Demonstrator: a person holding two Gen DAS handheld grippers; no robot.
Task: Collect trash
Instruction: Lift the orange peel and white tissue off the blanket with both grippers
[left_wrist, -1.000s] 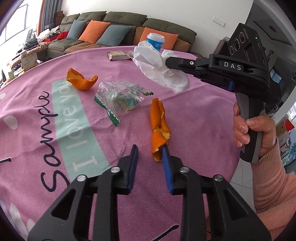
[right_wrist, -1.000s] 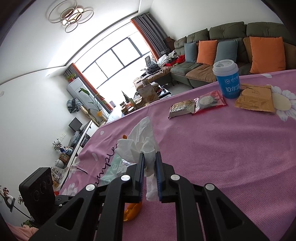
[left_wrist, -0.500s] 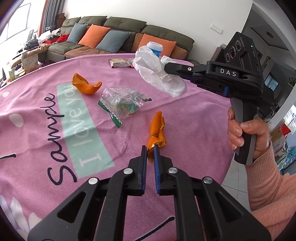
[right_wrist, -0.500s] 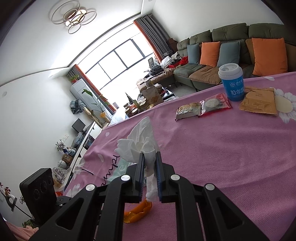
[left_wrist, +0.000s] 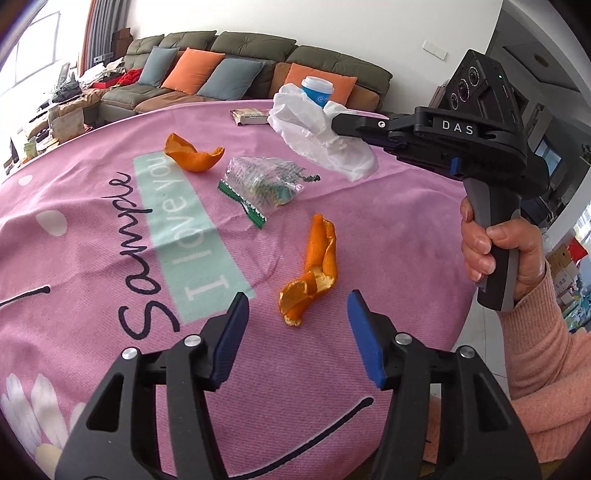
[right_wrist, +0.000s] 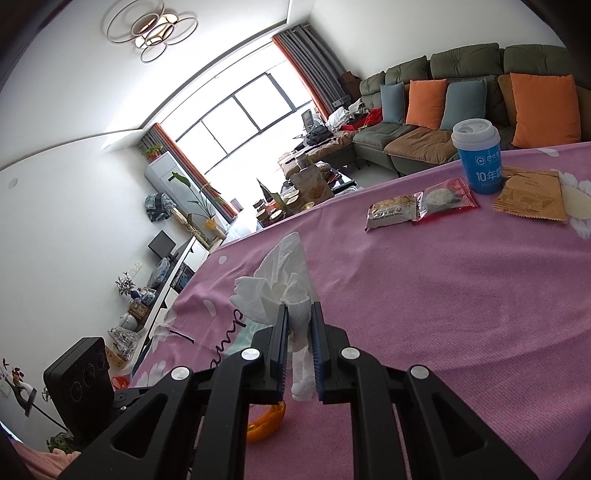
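A long curled orange peel (left_wrist: 319, 258) lies on the pink tablecloth (left_wrist: 388, 229). Its near end sits between the fingertips of my left gripper (left_wrist: 297, 297), whose jaws are opening and do not touch it. A second orange peel (left_wrist: 192, 155) and a crumpled clear wrapper (left_wrist: 262, 181) lie farther back. My right gripper (right_wrist: 299, 306), held by a hand in a pink sleeve (left_wrist: 495, 251), is shut on a white tissue (right_wrist: 280, 280). From the left wrist view that tissue (left_wrist: 321, 136) hangs above the cloth's far right.
A blue paper cup (right_wrist: 480, 162), two snack packets (right_wrist: 417, 205) and a brown sachet (right_wrist: 532, 201) sit near the table's far edge. Behind stands a green sofa (left_wrist: 229, 55) with cushions. The table edge drops off at the right (left_wrist: 458, 325).
My left gripper closed on the near peel's end, then opened wide; the peel now lies loose on the cloth. The right gripper stays shut on the tissue.
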